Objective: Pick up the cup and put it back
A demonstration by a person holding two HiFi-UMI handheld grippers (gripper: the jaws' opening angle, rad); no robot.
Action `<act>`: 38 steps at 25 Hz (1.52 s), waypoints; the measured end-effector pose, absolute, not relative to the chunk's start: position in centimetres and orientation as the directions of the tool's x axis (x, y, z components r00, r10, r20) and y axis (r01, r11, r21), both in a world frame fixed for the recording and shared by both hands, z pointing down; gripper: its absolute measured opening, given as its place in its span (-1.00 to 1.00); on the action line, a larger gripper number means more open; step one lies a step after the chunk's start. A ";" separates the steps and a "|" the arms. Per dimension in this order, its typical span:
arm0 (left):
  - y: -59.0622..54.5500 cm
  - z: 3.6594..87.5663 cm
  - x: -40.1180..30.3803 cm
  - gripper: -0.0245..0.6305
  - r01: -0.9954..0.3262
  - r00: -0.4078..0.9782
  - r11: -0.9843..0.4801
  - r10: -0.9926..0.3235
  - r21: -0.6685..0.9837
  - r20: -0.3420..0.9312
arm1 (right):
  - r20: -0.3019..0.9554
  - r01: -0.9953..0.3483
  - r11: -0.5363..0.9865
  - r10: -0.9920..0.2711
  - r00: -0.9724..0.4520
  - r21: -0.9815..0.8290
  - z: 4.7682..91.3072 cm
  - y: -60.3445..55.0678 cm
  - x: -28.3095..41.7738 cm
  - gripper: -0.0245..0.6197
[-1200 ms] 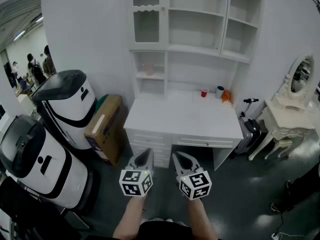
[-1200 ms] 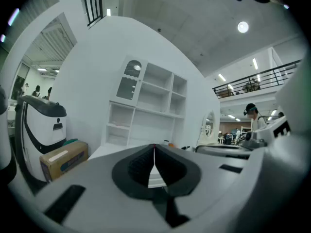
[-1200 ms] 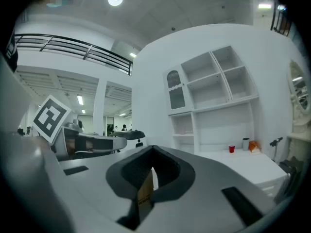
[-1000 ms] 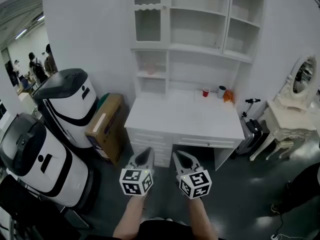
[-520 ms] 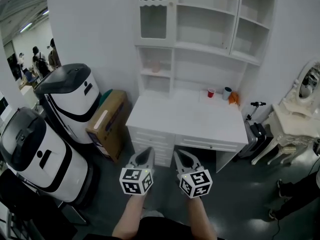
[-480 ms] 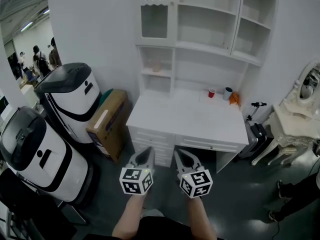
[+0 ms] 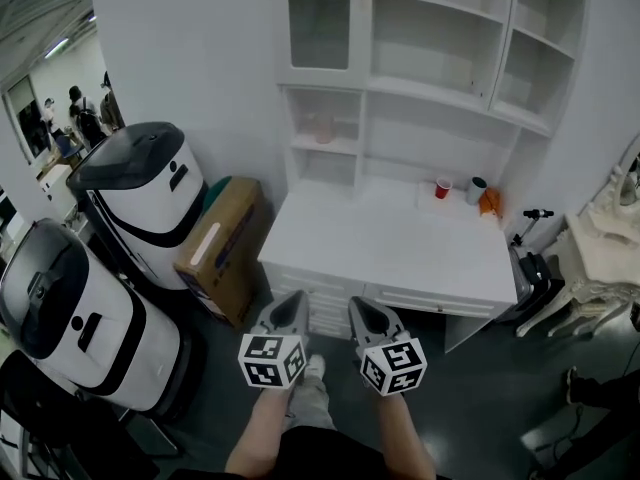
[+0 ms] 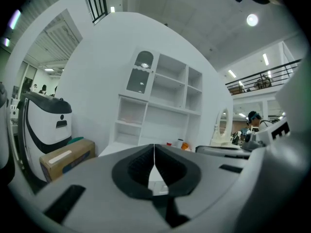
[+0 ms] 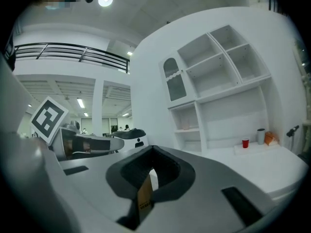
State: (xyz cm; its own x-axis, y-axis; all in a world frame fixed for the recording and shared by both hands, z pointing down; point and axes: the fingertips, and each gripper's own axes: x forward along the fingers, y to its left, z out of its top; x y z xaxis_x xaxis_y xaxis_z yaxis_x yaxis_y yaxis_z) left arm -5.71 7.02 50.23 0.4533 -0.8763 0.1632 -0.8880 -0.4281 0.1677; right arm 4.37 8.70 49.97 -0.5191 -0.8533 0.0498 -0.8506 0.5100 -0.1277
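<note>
Standing on the desk (image 7: 390,253) is the red cup (image 7: 442,188); left gripper (image 7: 294,298) and right gripper (image 7: 358,304) jaws are closed.

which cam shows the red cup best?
Head view: the red cup stands upright on the desk, back right, whole, seen from above. Right gripper view: the red cup side-on, far off. Left gripper view: only a distant red speck.

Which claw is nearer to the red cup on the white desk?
Right. The right claw is before the desk, left of the red cup; the left claw sits further left. Both are far from it.
</note>
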 end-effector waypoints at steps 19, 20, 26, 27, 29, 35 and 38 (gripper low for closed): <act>-30.4 48.5 -9.4 -0.88 -0.862 0.504 -0.479 -0.845 0.166 0.178 | -0.001 -0.888 0.446 -0.894 -0.449 -0.111 46.8 -27.9 0.2 -0.91; -31.3 48.9 -9.5 -0.88 -0.859 0.507 -0.479 -0.842 0.179 0.183 | 0.003 -0.890 0.442 -0.895 -0.445 -0.108 47.0 -28.8 0.3 -0.90; -35.7 49.6 -9.6 -0.88 -0.852 0.513 -0.473 -0.840 0.225 0.176 | -0.013 -0.894 0.440 -0.897 -0.441 -0.083 46.6 -33.6 0.4 -0.12; -36.3 49.5 -9.6 -0.88 -0.851 0.513 -0.472 -0.841 0.231 0.171 | -0.013 -0.894 0.442 -0.897 -0.442 -0.072 46.5 -34.4 0.3 -0.08; -37.4 49.5 -9.6 -0.88 -0.852 0.508 -0.466 -0.845 0.237 0.167 | -0.013 -0.896 0.441 -0.898 -0.441 -0.057 46.5 -36.4 0.3 0.00; -40.2 48.7 -11.1 -0.88 -0.870 0.462 -0.417 -0.875 0.261 0.144 | -0.047 -0.900 0.431 -0.902 -0.429 -0.067 44.7 -43.9 0.4 0.19; -41.0 48.8 -11.8 -0.88 -0.879 0.440 -0.392 -0.886 0.273 0.144 | -0.028 -0.905 0.423 -0.906 -0.422 -0.046 44.6 -47.5 0.3 0.27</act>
